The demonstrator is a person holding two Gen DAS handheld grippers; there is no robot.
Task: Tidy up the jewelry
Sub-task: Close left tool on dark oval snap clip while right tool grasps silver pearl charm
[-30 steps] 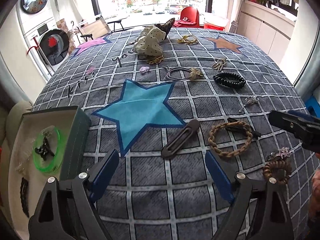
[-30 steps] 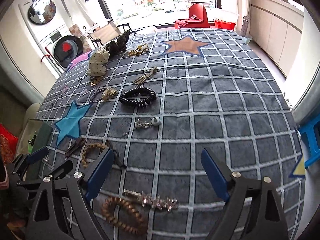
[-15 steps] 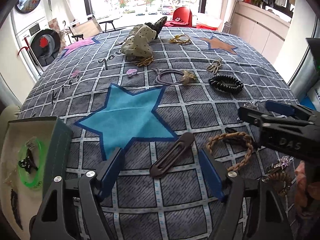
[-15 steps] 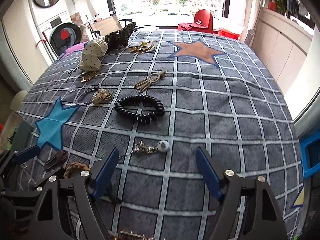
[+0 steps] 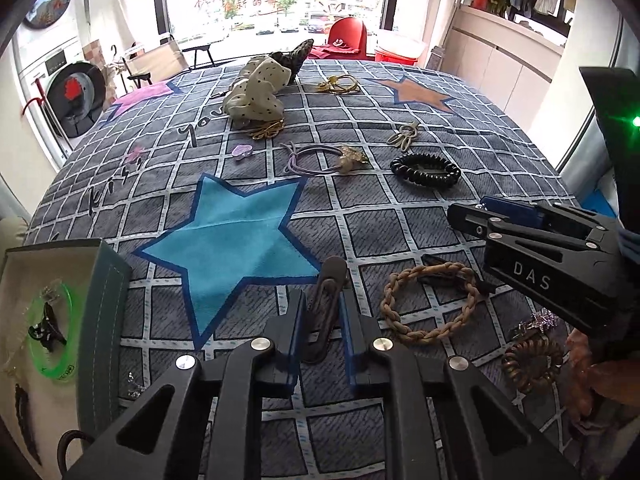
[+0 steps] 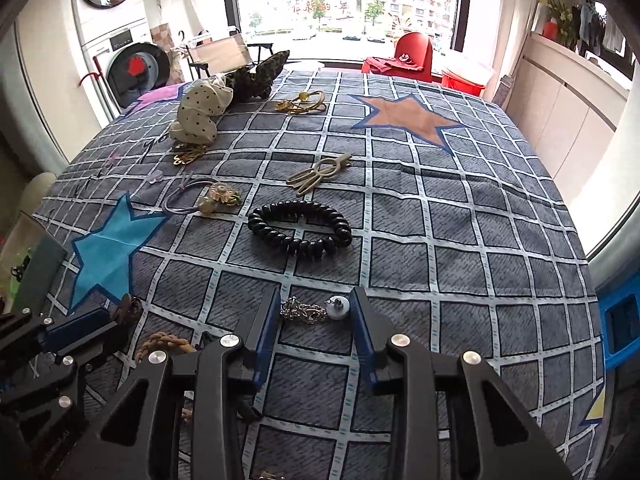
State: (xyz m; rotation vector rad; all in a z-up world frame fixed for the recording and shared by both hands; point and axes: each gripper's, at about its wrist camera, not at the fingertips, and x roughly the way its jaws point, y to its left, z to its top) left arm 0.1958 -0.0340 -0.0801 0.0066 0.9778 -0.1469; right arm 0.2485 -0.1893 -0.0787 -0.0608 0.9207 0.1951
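The left claw (image 5: 323,312) is narrowed around a dark brown oblong hair clip (image 5: 325,308) that lies on the checked cloth of the tabletop (image 5: 400,216), just below the blue star (image 5: 236,240). Its blue-padded fingers (image 5: 297,320) stand close on either side of the clip's near half; whether the pads actually press it cannot be told, though the gap left looks very slight. The clip's far rounded end sticks out past the fingertips.

The right claw (image 6: 316,316) is partly closed, its fingers (image 6: 269,320) bracketing a silver brooch with a white pearl end (image 6: 312,310). The pearl sits just beside the right-hand pad, while a small gap shows between the ornate silver part and the left-hand pad, so this claw is not yet pinching it.

Beside the left claw, to its right, lies a braided tan bracelet (image 5: 430,304), and nearer the edge a brown spiral hair tie (image 5: 530,362) with a sparkly clip (image 5: 538,322) just above it. Farther out are a black spiral hair tie (image 6: 300,232), a purple elastic with a flower charm (image 6: 200,200), a gold pin (image 6: 320,172) and a polka-dot scrunchie (image 6: 200,114).

At the left edge stands an open box (image 5: 104,304) holding a green bangle (image 5: 56,336) with a small black clip (image 5: 44,326) inside its ring
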